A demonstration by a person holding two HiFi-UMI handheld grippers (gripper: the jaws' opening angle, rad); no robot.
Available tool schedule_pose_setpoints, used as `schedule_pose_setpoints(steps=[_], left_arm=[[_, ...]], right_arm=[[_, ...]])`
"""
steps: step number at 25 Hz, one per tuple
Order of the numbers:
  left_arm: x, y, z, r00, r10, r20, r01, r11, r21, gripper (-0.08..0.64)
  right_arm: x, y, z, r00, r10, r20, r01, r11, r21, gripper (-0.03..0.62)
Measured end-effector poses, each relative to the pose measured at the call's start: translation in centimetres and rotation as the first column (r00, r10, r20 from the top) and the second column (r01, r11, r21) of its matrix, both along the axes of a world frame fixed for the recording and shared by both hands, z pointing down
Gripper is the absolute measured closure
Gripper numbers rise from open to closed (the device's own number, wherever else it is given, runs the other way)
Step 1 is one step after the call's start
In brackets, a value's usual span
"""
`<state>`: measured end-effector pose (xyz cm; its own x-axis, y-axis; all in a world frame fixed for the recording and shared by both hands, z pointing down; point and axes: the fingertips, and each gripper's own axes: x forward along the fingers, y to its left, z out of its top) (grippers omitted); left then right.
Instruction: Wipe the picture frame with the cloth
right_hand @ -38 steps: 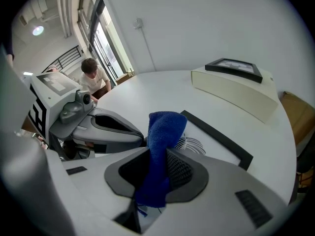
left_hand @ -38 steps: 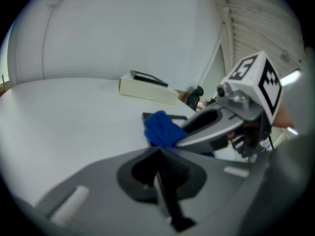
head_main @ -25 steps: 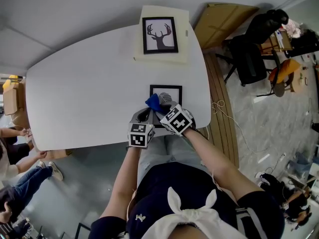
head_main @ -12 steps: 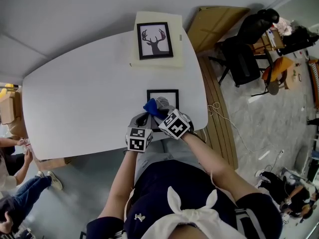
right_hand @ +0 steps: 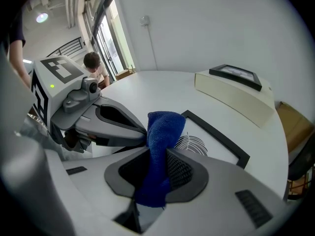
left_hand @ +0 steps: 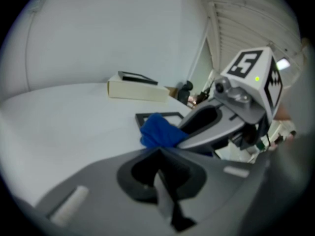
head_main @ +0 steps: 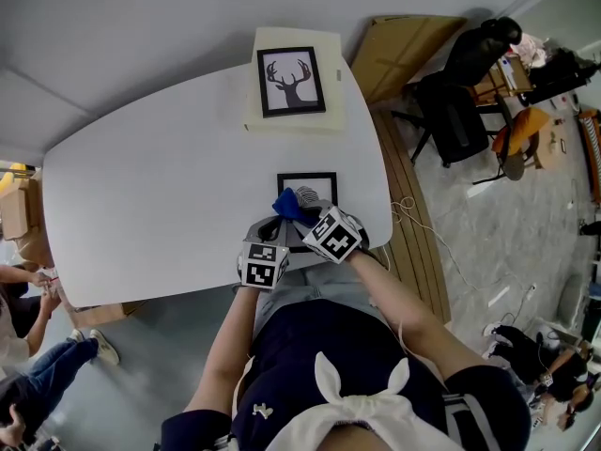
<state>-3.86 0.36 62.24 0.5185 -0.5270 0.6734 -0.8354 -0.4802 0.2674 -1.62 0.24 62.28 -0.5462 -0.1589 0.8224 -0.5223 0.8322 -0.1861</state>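
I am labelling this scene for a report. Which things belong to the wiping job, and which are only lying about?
Job: blue cloth, clamped in the right gripper; black picture frame lying flat near the table edge.

Lying about: deer picture on a cream box; cardboard sheet; black chair beside the table.

Bright, even light covers the white rounded table (head_main: 169,205); shadows are soft. Daylight enters through tall glazed windows (right_hand: 106,33). Both gripper views bulge, corners black; the left one is blurred.
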Motion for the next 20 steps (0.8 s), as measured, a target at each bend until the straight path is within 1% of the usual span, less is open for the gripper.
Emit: schedule_pose_setpoints(steps=[4, 13, 20], left_arm=[[0.1, -0.1, 0.0, 1.000, 0.009, 0.004, -0.009, 1.000, 0.002, 0.558], [0.0, 0.0, -0.1, 1.000, 0.013, 0.009, -0.013, 1.000, 0.005, 0.558], [0.0, 0.0, -0.1, 1.000, 0.012, 0.008, -0.012, 1.000, 0.008, 0.558]], right_arm=[[0.7, -0.8, 0.2, 1.000, 0.013, -0.005, -0.013, 1.000, -0.006, 0.505], [3.1, -3.3, 0.2, 0.995, 0.096, -0.019, -0.096, 0.995, 0.003, 0.505], [4.2, -4.5, 0.2, 0.992, 0.123, -0.032, -0.122, 0.992, 0.015, 0.505]])
